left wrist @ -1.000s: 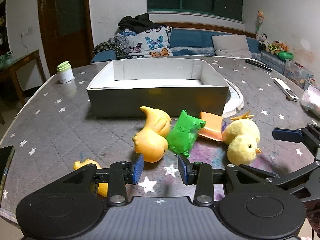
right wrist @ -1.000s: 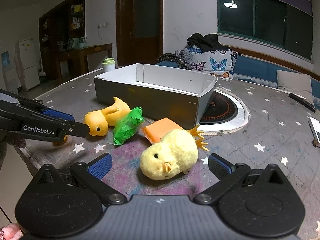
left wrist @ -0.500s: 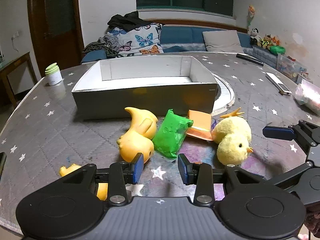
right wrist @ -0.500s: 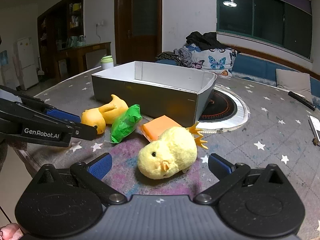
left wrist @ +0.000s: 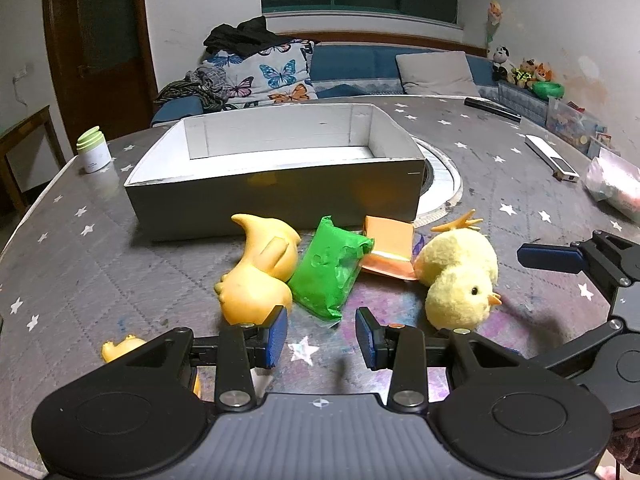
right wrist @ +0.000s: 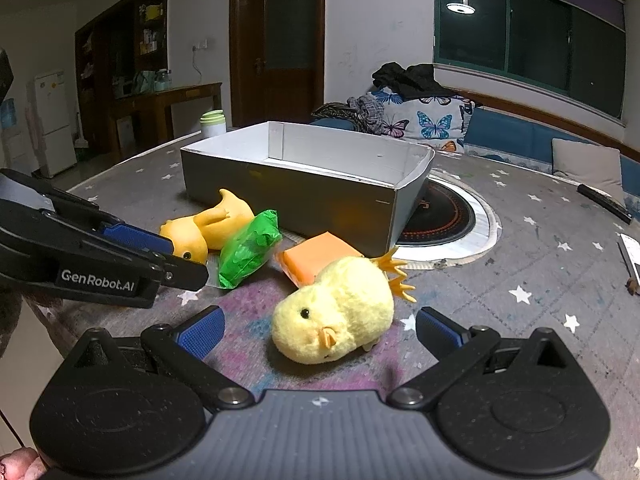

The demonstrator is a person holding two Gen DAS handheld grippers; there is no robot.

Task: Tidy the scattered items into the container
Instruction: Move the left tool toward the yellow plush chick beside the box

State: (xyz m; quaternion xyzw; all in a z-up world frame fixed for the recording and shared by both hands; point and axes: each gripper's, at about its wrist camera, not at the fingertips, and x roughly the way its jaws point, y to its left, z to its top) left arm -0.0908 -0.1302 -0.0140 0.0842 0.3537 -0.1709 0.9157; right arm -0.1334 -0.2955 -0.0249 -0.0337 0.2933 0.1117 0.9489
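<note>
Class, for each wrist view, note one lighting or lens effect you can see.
Left wrist view: fisheye bends the table edge; the box mirrors orange from the toys. Right wrist view: the ceiling lamp reflects in the dark window; the plush chick casts a soft shadow.

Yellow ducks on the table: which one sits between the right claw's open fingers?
The fluffy plush chick, with orange feet toward the box. The smooth rubber duck lies further left, beside the green packet, near the left claw.
</note>
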